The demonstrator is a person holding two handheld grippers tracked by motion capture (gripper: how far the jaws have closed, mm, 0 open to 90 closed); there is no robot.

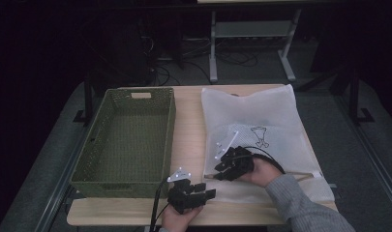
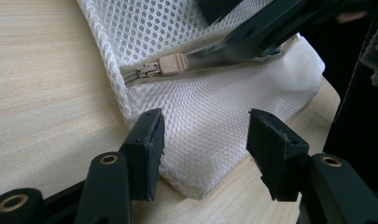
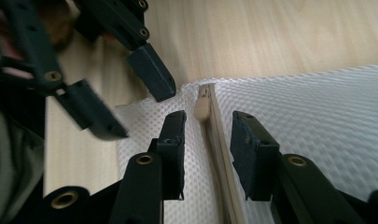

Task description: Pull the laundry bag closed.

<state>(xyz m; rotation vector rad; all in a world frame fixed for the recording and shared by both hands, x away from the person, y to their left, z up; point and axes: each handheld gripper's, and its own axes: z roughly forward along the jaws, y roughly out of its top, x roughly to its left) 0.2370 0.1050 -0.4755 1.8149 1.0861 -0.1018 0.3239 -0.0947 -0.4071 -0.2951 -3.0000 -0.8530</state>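
Black jaws stand nearest in the left gripper view, and they belong to the left gripper. Its 2 jaws are apart, with the near corner of the white mesh bag sitting between them. The pads do not press on the mesh, so this gripper is released and holds nothing yet.

That bag lies flat on the right half of the wooden table, with a green basket just beside it on the left. A tan zipper runs along the bag's near edge, and its little pull tab sits close to the corner.

In its own view, the right gripper points along the zipper. Its jaws stand on either side of the zipper line, a bit behind the tab (not touching it, as far as I can see). So it is released too.

I think the step in hand is getting ready to unzip the bag. Next, the left gripper should pinch the corner to keep the bag from sliding. Then the right gripper needs to slide forward a little, squeeze the small tab, and pull it along the zipper.
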